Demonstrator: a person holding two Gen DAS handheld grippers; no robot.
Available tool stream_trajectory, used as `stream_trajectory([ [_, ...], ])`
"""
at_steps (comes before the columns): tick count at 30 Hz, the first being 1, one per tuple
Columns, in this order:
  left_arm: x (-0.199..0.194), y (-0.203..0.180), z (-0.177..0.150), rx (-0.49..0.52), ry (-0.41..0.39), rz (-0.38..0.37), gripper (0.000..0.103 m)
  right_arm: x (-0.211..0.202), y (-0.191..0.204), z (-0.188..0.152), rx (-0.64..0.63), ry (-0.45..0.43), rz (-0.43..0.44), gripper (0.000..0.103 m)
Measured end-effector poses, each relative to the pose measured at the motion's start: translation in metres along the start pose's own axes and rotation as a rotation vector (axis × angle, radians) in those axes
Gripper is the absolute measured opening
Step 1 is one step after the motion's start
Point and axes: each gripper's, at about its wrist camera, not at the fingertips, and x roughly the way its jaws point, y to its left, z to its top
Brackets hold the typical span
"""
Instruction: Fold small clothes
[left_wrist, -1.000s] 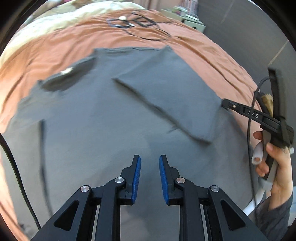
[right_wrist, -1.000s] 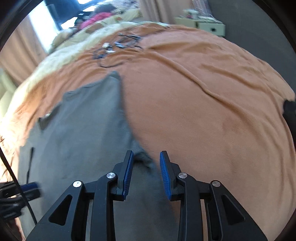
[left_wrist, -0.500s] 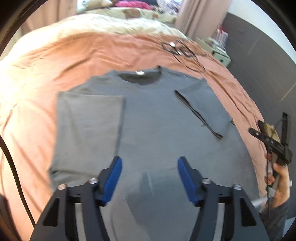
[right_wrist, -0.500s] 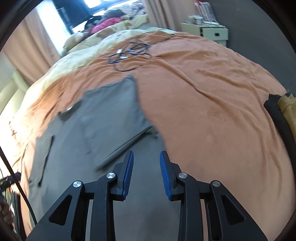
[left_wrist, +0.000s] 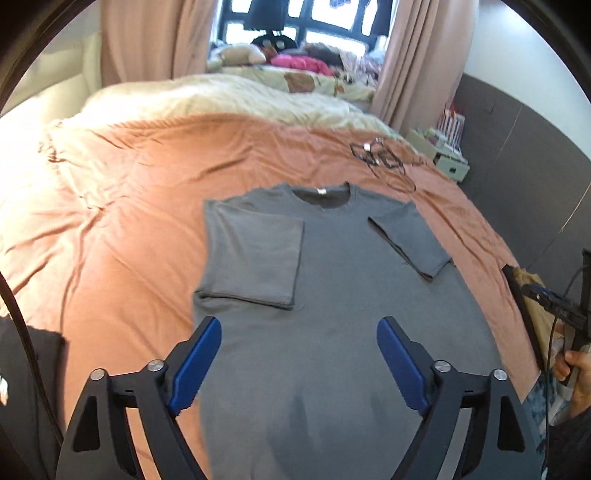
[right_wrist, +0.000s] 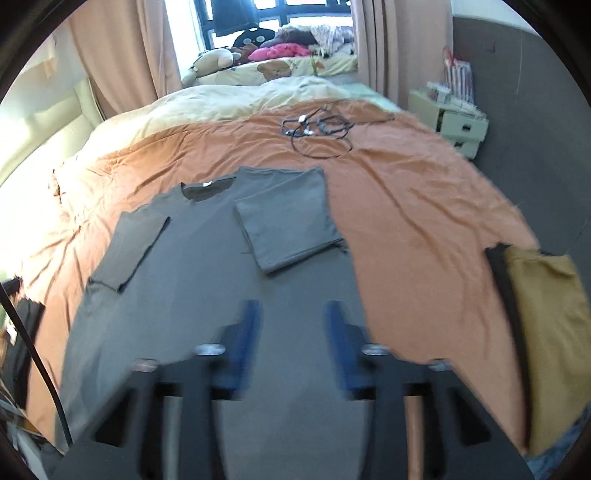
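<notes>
A grey T-shirt (left_wrist: 332, 295) (right_wrist: 207, 280) lies flat on the orange bedspread (left_wrist: 129, 221), collar toward the far end. Both sleeves are folded inward onto its body: the left sleeve (left_wrist: 255, 254) and the right sleeve (left_wrist: 410, 240) (right_wrist: 291, 221). My left gripper (left_wrist: 299, 332) hovers above the shirt's lower half, its jaws opening wide with nothing between them. My right gripper (right_wrist: 291, 314), blurred by motion, is also opening above the shirt's lower right part and holds nothing. It shows at the right edge of the left wrist view, held by a hand (left_wrist: 576, 373).
A tangle of black cables (right_wrist: 317, 129) lies on the bedspread beyond the collar. A mustard garment (right_wrist: 546, 332) on a dark one sits at the bed's right edge. A cream blanket (left_wrist: 221, 99), a second bed with soft toys, curtains and a small drawer unit (right_wrist: 461, 122) stand behind.
Both grippers let go of the sleeves, pulled back and rose from the shirt. Their jaws went from nearly shut to open. The whole shirt now shows with both sleeves folded in.
</notes>
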Motion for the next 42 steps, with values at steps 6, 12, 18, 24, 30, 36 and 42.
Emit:
stream_trajectory([
  [6,-0.047,0.008,-0.027,-0.006,-0.062,0.053,0.102,-0.053,0.007,-0.031,-0.046,-0.050,0.007,0.103],
  [12,-0.082,0.008,-0.058,-0.019,-0.080,0.049,0.102,-0.087,-0.002,-0.061,-0.049,-0.057,0.002,0.103],
  [18,-0.124,0.013,-0.097,-0.059,-0.121,0.053,0.102,-0.130,-0.009,-0.096,-0.061,-0.061,0.069,0.103],
  [24,-0.160,0.012,-0.144,-0.092,-0.169,0.069,0.102,-0.157,-0.033,-0.135,-0.038,-0.069,0.091,0.103],
  [30,-0.184,0.004,-0.193,-0.058,-0.206,0.144,0.102,-0.195,-0.047,-0.179,-0.081,-0.161,0.029,0.103],
  [36,-0.195,0.005,-0.239,-0.091,-0.224,0.141,0.102,-0.213,-0.055,-0.226,-0.100,-0.176,0.035,0.103],
  [42,-0.204,-0.003,-0.276,-0.101,-0.260,0.144,0.102,-0.223,-0.054,-0.255,-0.100,-0.182,-0.018,0.103],
])
